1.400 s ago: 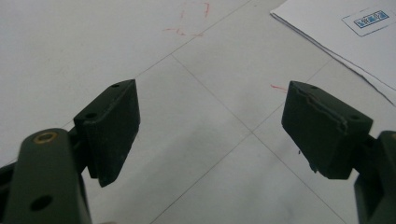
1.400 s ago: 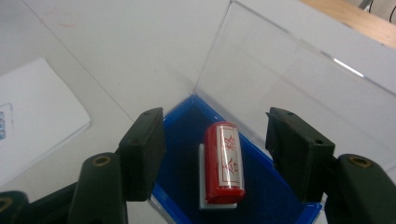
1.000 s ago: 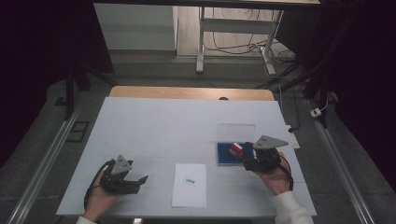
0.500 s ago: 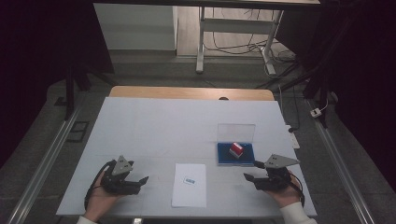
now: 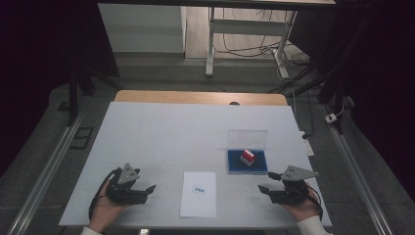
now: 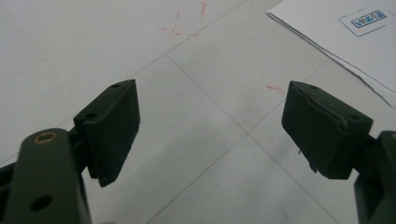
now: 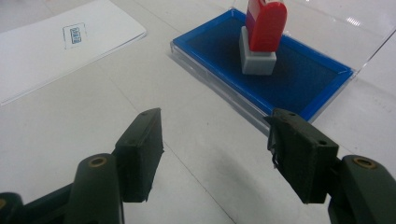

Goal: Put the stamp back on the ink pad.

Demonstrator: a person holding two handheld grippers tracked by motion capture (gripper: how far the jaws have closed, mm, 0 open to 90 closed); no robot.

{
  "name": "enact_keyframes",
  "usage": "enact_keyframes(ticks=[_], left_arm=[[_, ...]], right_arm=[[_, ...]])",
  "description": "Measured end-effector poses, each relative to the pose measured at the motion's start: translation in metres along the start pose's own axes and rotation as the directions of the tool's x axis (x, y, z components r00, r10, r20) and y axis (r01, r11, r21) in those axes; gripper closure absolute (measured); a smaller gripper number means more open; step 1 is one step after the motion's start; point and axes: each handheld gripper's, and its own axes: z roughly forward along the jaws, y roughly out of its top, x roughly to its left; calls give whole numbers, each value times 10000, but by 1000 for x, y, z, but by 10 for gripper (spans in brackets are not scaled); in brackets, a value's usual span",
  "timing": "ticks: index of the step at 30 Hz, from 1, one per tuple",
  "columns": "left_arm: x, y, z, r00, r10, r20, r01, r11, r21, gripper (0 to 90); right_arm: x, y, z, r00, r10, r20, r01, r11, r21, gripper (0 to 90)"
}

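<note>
— Where's the stamp?

— I see the red stamp [image 5: 247, 156] standing upright on the blue ink pad [image 5: 259, 167], whose clear lid [image 5: 247, 137] is raised behind it. Nothing touches it.

— And your grippers?

— My right gripper [image 5: 264, 188] sits just in front of the ink pad, near its right end, jaws spread wide with nothing between them. My left gripper [image 5: 149, 188] rests well to the left of the ink pad, beyond the white paper sheet [image 5: 198, 201], jaws also apart and empty. The sheet carries a small blue stamped mark [image 5: 198, 189].
</note>
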Motion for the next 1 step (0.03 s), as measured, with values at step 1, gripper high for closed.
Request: enact_keyframes(ticks=[1], left_arm=[[0, 0, 0, 10000, 4, 2, -4, 10000, -1, 195]], right_arm=[[0, 0, 0, 10000, -21, -7, 21, 10000, -21, 351]])
